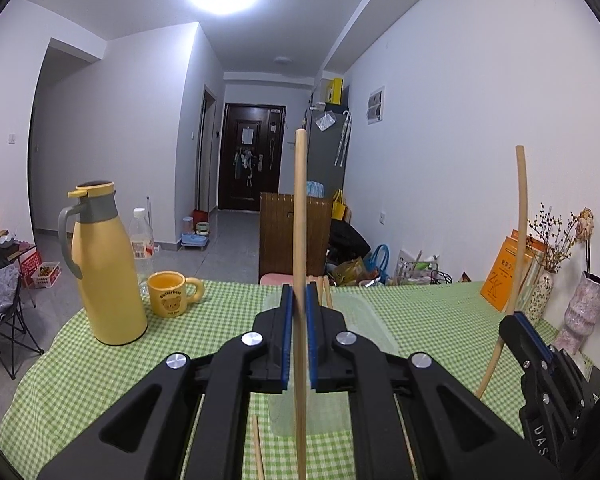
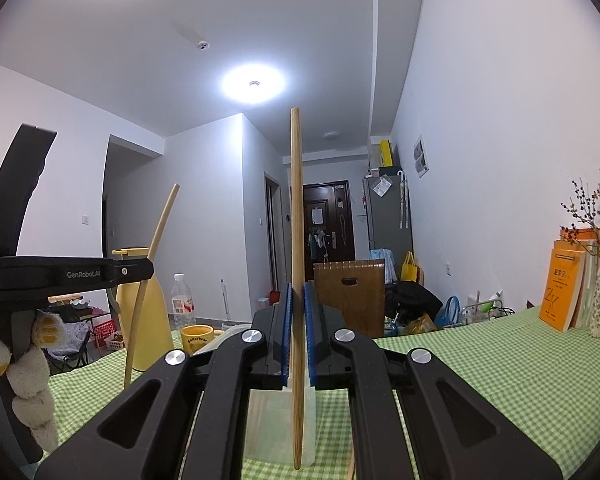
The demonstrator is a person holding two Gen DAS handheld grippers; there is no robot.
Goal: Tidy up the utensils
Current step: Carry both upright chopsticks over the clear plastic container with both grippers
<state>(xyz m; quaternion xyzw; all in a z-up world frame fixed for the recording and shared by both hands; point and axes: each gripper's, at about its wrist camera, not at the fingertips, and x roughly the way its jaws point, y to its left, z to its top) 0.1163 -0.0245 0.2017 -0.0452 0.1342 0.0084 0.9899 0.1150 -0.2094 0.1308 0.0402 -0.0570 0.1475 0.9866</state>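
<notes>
One upright chopstick (image 1: 300, 216) pinched in each tongs, perhaps mid-shaft

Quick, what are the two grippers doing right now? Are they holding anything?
Left gripper: closed, holding an upright chopstick.
Right gripper: closed, holding another upright chopstick.

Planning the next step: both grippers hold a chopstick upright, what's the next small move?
Probably lower the left gripper and tip its light wooden chopstick into the clear plastic container on the green checked tablecloth, since other chopsticks already lie there.
</notes>
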